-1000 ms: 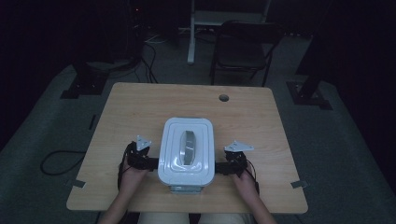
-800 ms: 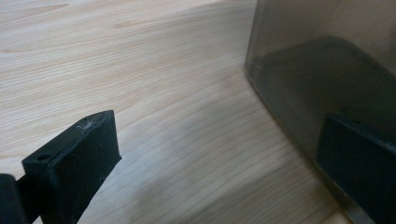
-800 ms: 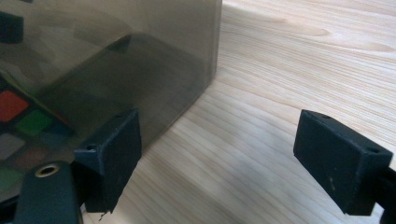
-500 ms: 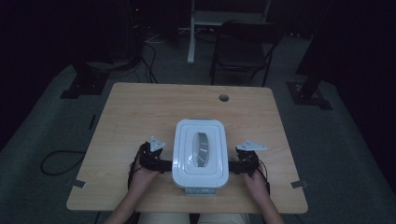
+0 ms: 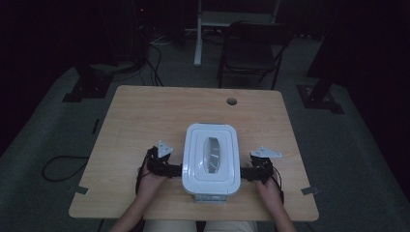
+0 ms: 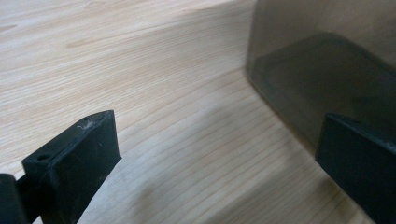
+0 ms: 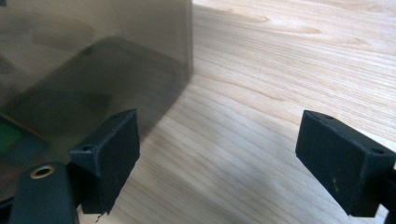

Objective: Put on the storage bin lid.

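The lidded white box (image 5: 212,162) sits low and centre in the high view on the worktop (image 5: 145,116), set down; left gripper (image 5: 175,170) and right gripper (image 5: 245,173) flank it, fingers released, right ones just widened, withdrawal remaining

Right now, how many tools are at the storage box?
2. The left tool sits at the left side of the white-lidded storage box, and the right tool at its right side, both open with nothing between their jaws.
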